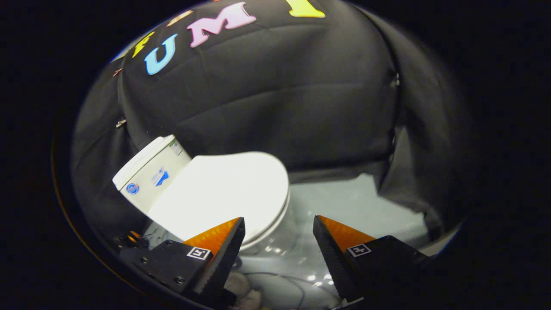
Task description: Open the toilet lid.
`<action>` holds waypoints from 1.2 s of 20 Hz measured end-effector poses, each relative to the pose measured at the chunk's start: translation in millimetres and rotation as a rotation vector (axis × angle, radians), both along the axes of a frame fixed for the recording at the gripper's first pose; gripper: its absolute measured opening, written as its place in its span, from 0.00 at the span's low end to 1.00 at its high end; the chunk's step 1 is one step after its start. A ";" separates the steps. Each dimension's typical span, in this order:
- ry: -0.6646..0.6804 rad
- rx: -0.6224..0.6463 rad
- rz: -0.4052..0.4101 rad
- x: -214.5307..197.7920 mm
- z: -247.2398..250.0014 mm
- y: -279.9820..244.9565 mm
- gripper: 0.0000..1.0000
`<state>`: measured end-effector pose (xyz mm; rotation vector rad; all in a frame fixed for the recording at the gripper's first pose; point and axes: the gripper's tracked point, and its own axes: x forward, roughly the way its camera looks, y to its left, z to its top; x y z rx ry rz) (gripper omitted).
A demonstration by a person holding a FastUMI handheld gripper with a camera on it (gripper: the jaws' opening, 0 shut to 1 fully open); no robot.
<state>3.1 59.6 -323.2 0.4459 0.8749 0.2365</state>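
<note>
We look forward along the two fingers of a handheld gripper (279,221), which stand spread wide with open space between their tips and press on nothing. Each finger carries a small square printed marker on its upper face. Just ahead of the fingers sits a white ceramic toilet, seen at a tilt. Its smooth, glossy white oval lid (224,193) lies down flat, closed over the seat, and glares brightly under the light. The rounded front edge of the lid lies just beyond the tip of the left finger (224,241), which overlaps the lid's near rim in our view; we cannot tell whether the two touch. The right finger (333,239) stands well clear of the lid, over the pale grey, shiny floor (344,202). Behind the lid, at its hinge end, rises the boxy white ceramic cistern (150,172), capped with a flat white cover and bearing a few small blue stickers on its side. Beyond the toilet, black cloth (280,99) hangs in soft folds as the wall of the booth and meets the pale floor just past the lid's far side. Low between the fingers, a blurred pale shape shows, too unclear to identify.
</note>
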 end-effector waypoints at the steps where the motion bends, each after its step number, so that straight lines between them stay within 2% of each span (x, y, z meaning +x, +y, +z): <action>1: 0.088 0.060 0.012 -21.1 -19.2 14.5 0.99; 4: 0.245 0.174 0.000 -51.8 -57.3 45.8 0.99; 7: 0.283 0.269 -0.003 -59.7 -59.6 63.5 0.98; 9: 0.304 0.333 0.013 -62.1 -52.9 76.3 0.94; 14: 0.296 0.340 -0.009 -46.9 -50.6 85.6 0.51; 16: 0.326 0.338 0.027 -50.6 -49.3 91.1 0.34; 19: 0.321 0.336 0.079 -53.4 -48.7 80.5 0.32; 20: 0.345 0.355 0.058 -50.1 -46.9 80.7 0.15; 23: 0.358 0.407 0.028 -54.2 -44.9 80.6 0.15; 24: 0.370 0.426 -0.003 -50.5 -43.9 82.5 0.05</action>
